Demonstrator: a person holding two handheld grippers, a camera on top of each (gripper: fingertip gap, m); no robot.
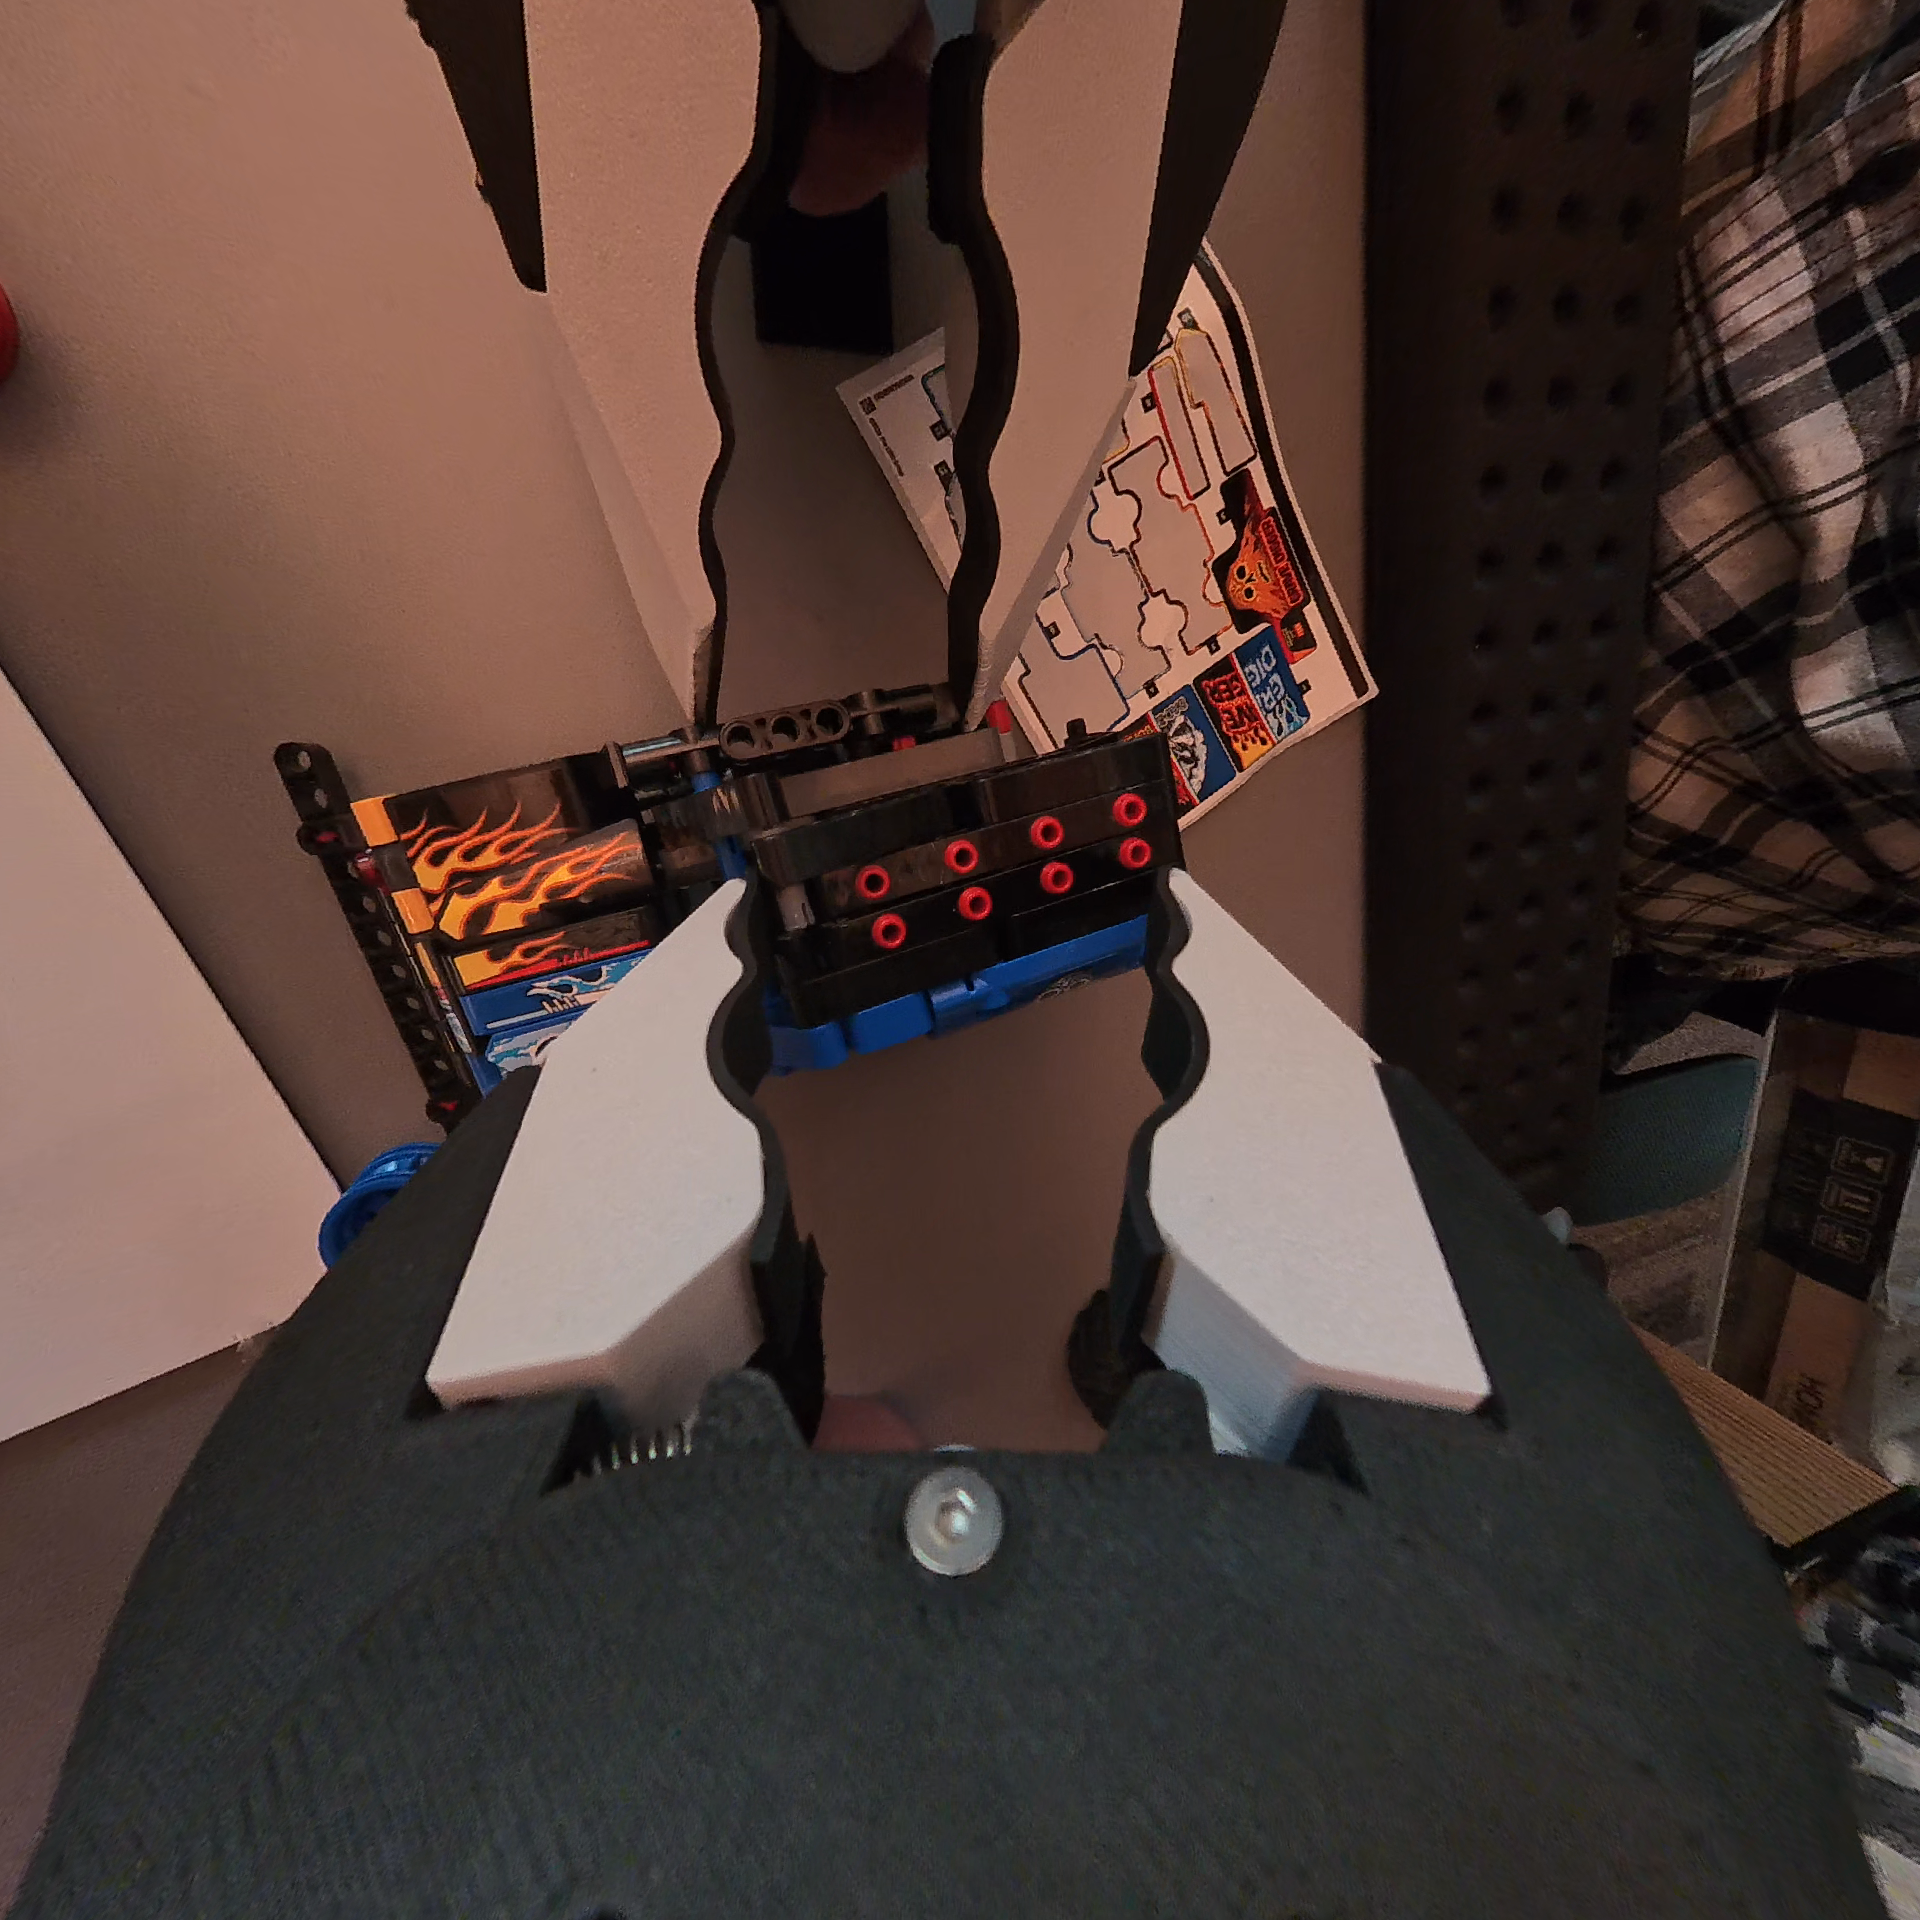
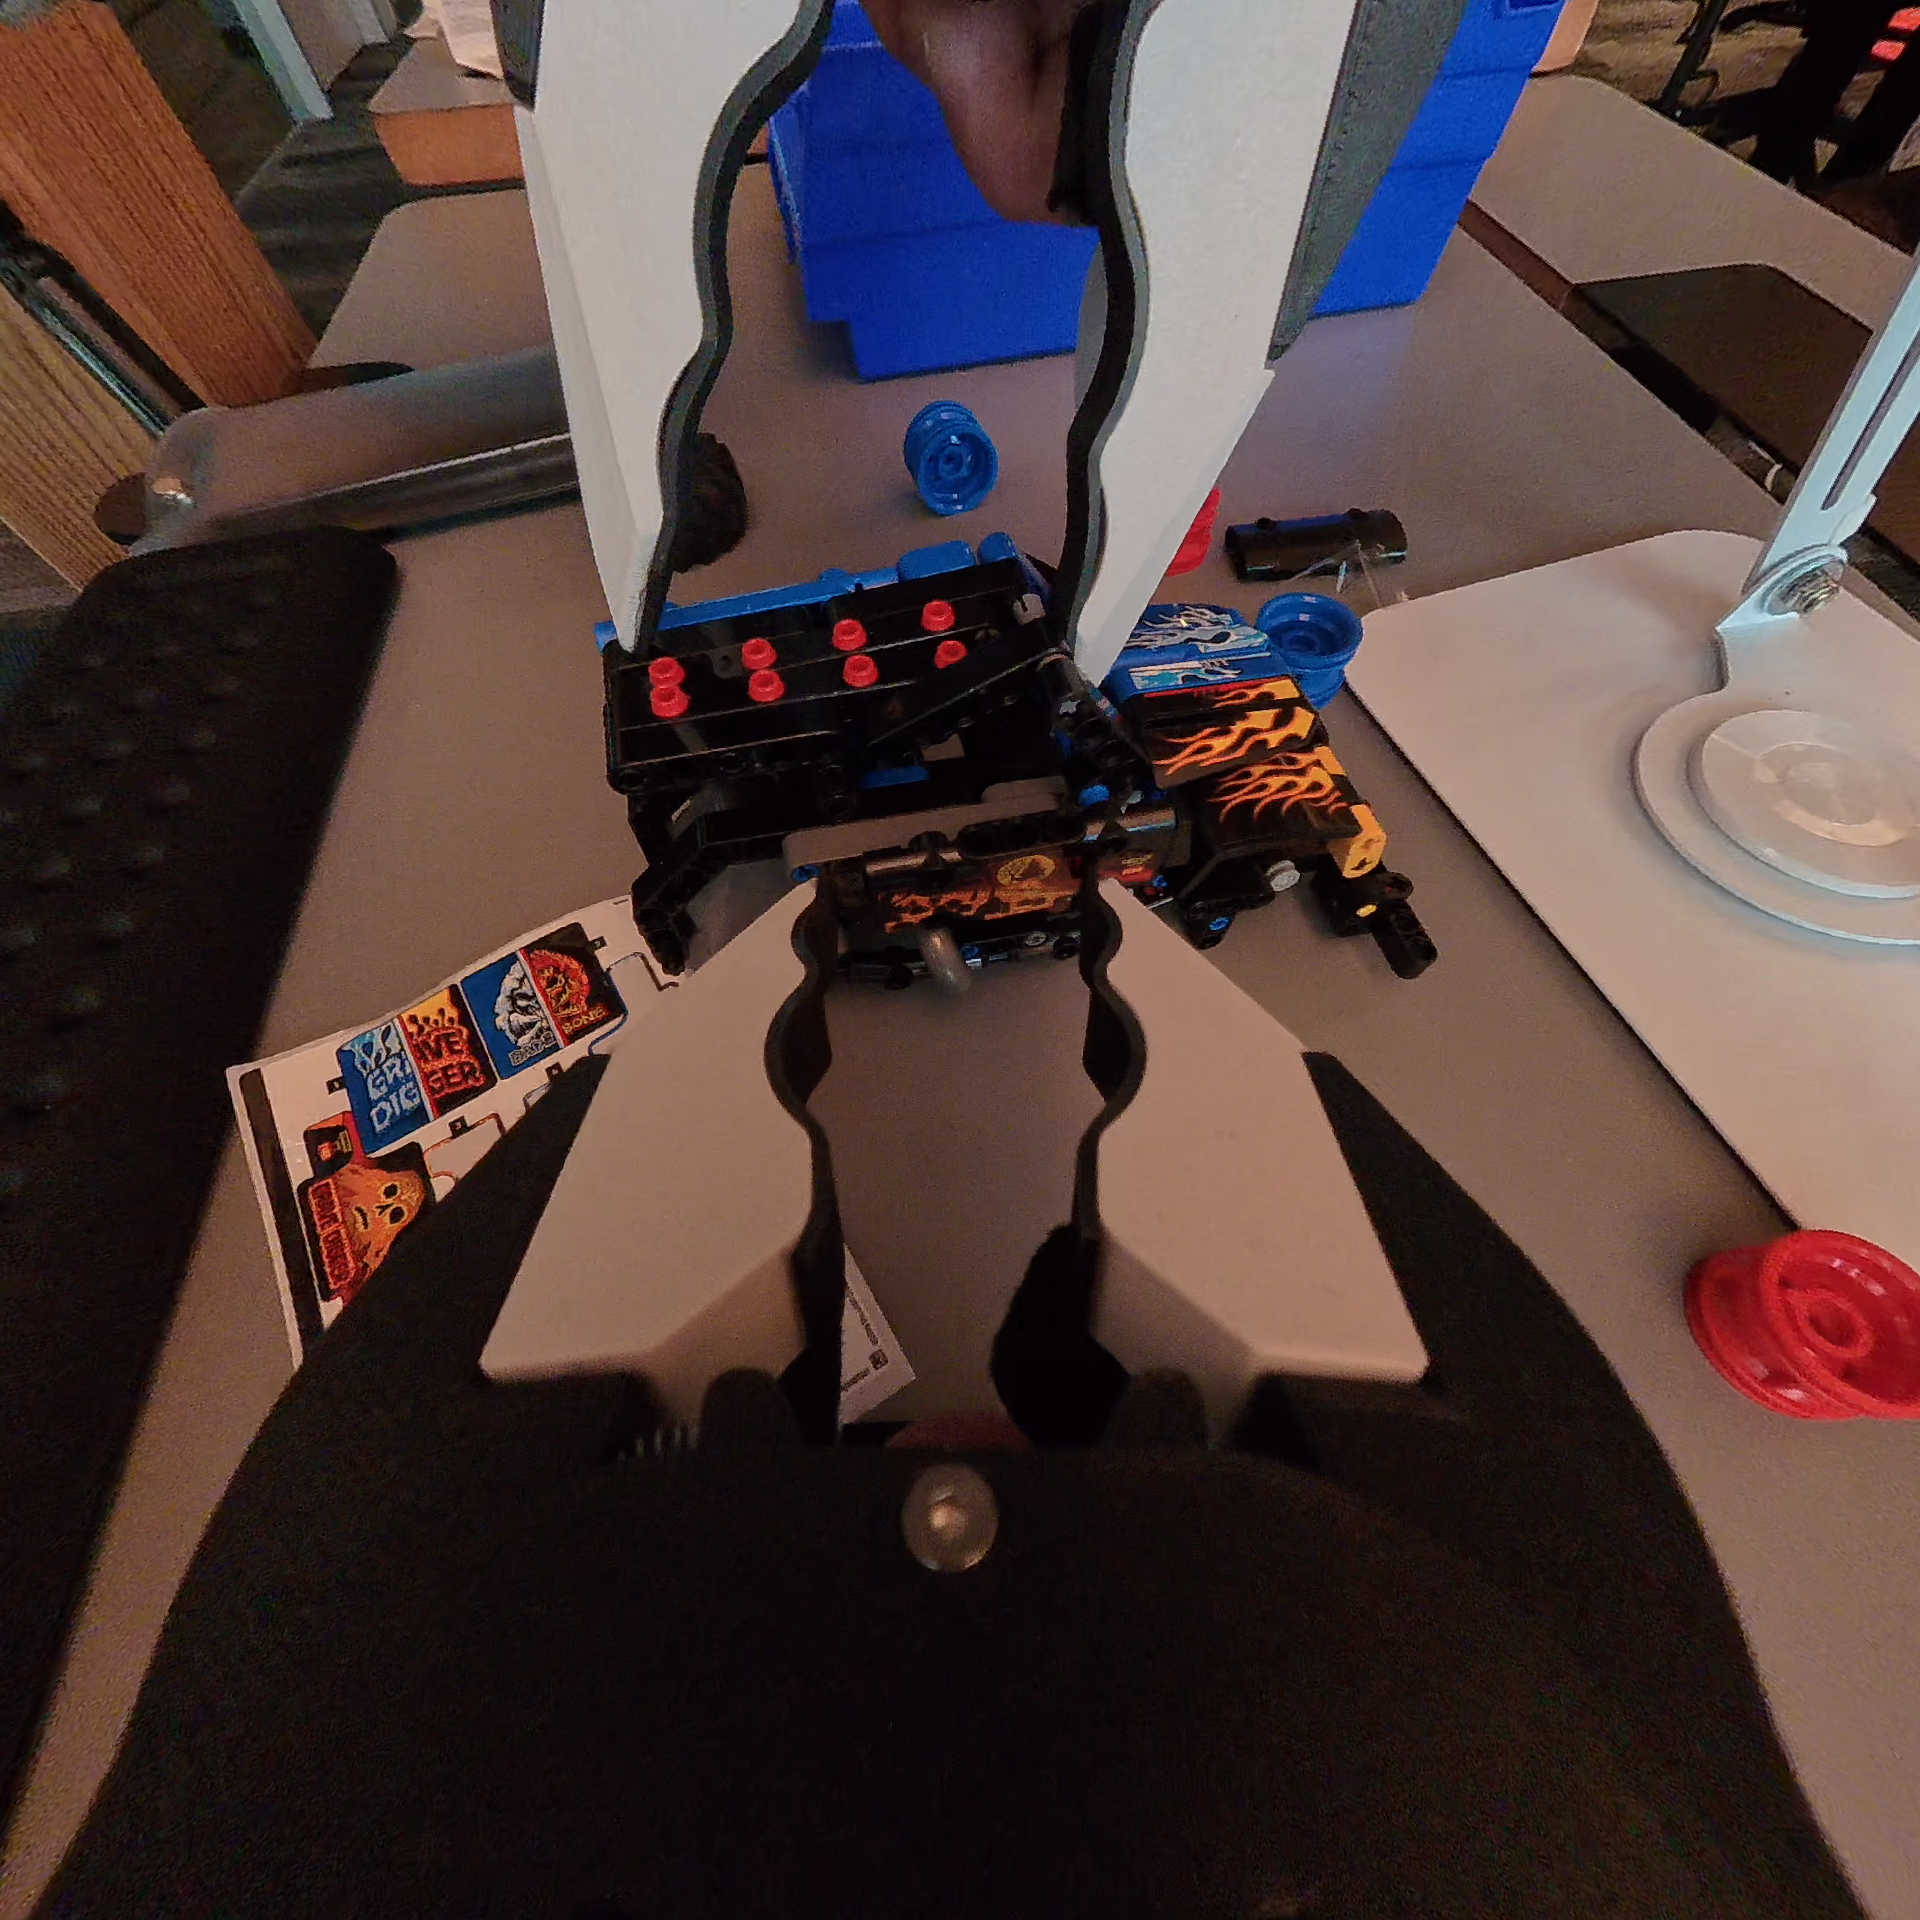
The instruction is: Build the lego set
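Left gripper [image 1: 956,914]: white fingers with wavy black pads are clamped on the lego model [image 1: 966,894], one pad on each end of the black block carrying 8 red pins [image 1: 961,856]. Right gripper [image 2: 951,925]: fingers are closed on the opposite, narrower part of the model, across a black section printed with orange flames. Each gripper is seen in the other's view, reaching in from the top of the frame.

Lego model [image 2: 935,769]: black and blue beams, resting on the grey table [image 2: 1455,436] and held between the 2 grippers. Flame-printed panels [image 2: 1247,769] and a blue printed panel are attached at the model's side.

Items listed by place relative to the model, in the right wrist view:
- Sticker sheet [image 2: 436,1081]: flat on the table, near the model on the camera side and to the left, partly covered by the right gripper.
- Blue wheel hub [image 2: 951,457]: beyond the model, apart from it.
- Second blue wheel hub [image 2: 1309,634]: just beside the blue printed panel.
- Black lego piece [image 2: 1314,540]: beyond the model, to the right.
- Red wheel hub [image 2: 1808,1320]: well apart, toward the camera on the right.
- Blue bin [image 2: 935,260]: farther beyond the model.
- White stand base [image 2: 1558,727]: to the right.
- Black perforated mat [image 2: 135,831]: to the left.
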